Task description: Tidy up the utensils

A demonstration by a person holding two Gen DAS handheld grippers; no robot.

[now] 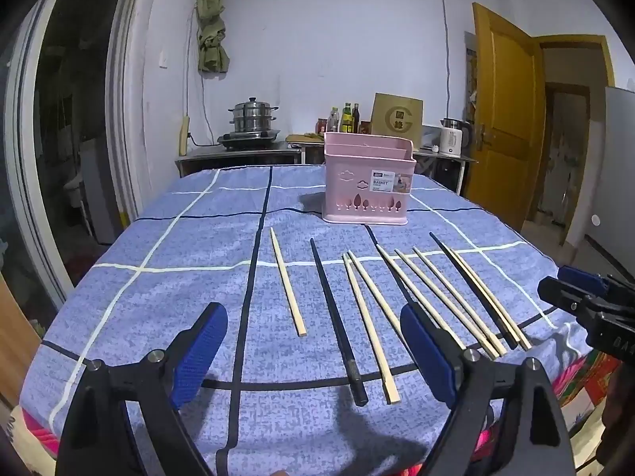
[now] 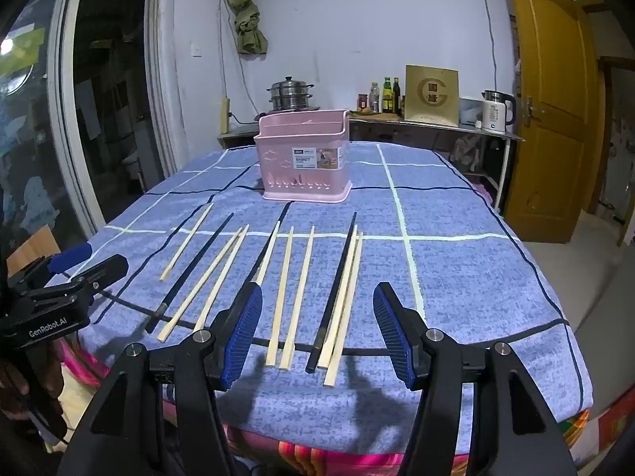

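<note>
Chopsticks (image 1: 369, 317) lie before a pink basket (image 1: 367, 182).

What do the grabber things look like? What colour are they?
Both are black plastic with two long arms each, joined by shiny silver bolts. The left gripper has fingers padded in bumpy blue rubber, and so has the right gripper, whose blue pads are ribbed. The side of the left one, seen from the right camera, bears white lettering reading "GenRobot.AI". No cables or sleeves show.

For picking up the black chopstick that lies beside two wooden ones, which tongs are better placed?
Probably the right tongs: open, with that black chopstick between their fingers. The left tongs face another black one.
</note>
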